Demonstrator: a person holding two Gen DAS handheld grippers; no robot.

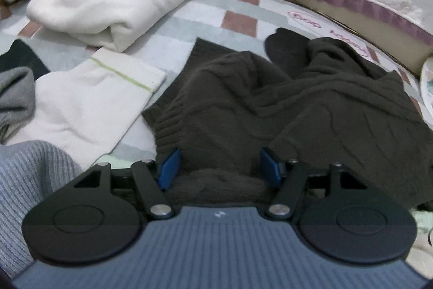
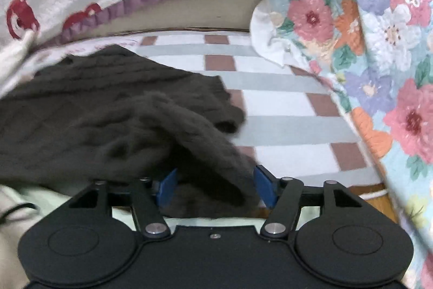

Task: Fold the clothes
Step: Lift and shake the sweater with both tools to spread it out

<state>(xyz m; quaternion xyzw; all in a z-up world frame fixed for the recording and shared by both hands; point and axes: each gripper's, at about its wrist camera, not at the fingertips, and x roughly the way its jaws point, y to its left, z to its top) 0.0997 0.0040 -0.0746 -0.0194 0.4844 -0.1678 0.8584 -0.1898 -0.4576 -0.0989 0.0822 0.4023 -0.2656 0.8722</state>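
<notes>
Very little writing can be made out. On the checked bedsheet point(image 1: 243, 23), in the left wrist view, pink lettering is printed upside down inside a pink oval outline; it is blurred, and no word can be read with certainty. A second run of pink letters lies just beside it on the same sheet, partly covered by the dark knitted sweater point(image 1: 270, 110), and it cannot be read either. A small pale mark is seen on the ribbed grey body of the left tool point(image 1: 217, 167), too small to be told as a letter or logo. In the right wrist view no text is legible.
</notes>
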